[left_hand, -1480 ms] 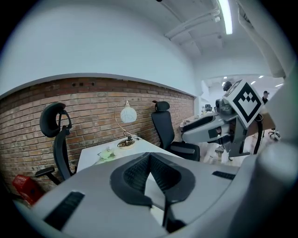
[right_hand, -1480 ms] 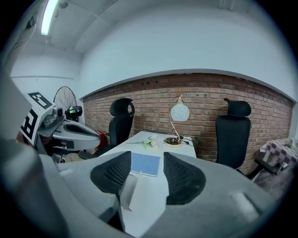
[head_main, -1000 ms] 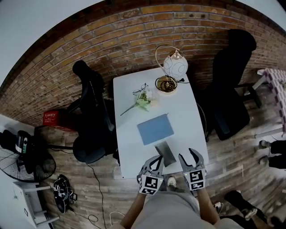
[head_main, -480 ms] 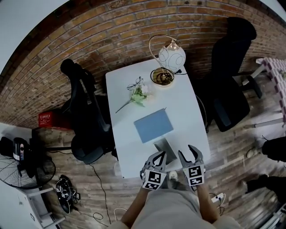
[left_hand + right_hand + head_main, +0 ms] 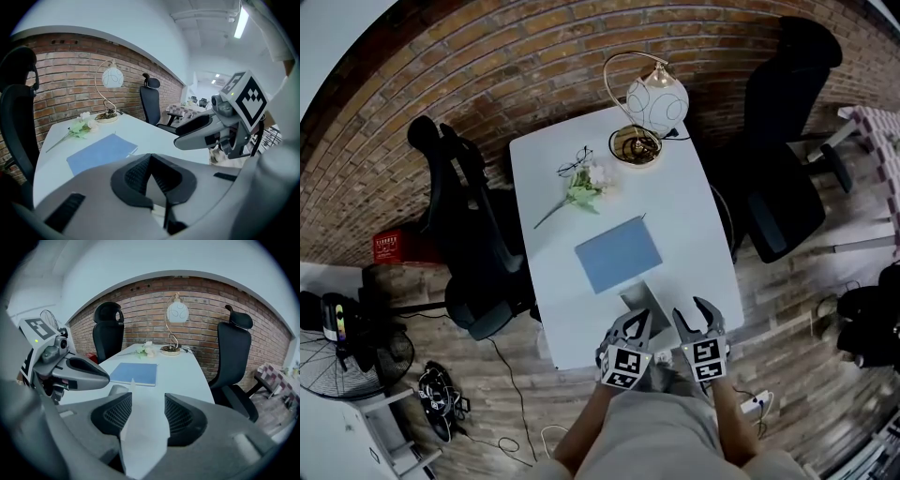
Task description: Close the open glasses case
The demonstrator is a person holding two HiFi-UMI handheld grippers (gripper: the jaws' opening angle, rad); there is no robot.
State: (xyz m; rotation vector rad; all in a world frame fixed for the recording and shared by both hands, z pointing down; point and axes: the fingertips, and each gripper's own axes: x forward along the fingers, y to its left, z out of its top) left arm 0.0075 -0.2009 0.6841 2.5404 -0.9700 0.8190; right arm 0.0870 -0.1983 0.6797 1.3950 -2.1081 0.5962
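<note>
A pair of glasses (image 5: 574, 166) and a flower (image 5: 579, 191) lay at the far left of the white desk (image 5: 684, 220). A blue notebook (image 5: 619, 253) sat in the middle and a lamp (image 5: 656, 101) at the far edge. At the near edge, the left gripper (image 5: 628, 328) hovered with its fingers together on nothing. Just right of it, the grey glasses case (image 5: 642, 302) lay open on the desk, between the two grippers. The right gripper (image 5: 690, 315) had its fingers apart; the pale shape between them was probably the case's lid.
</note>
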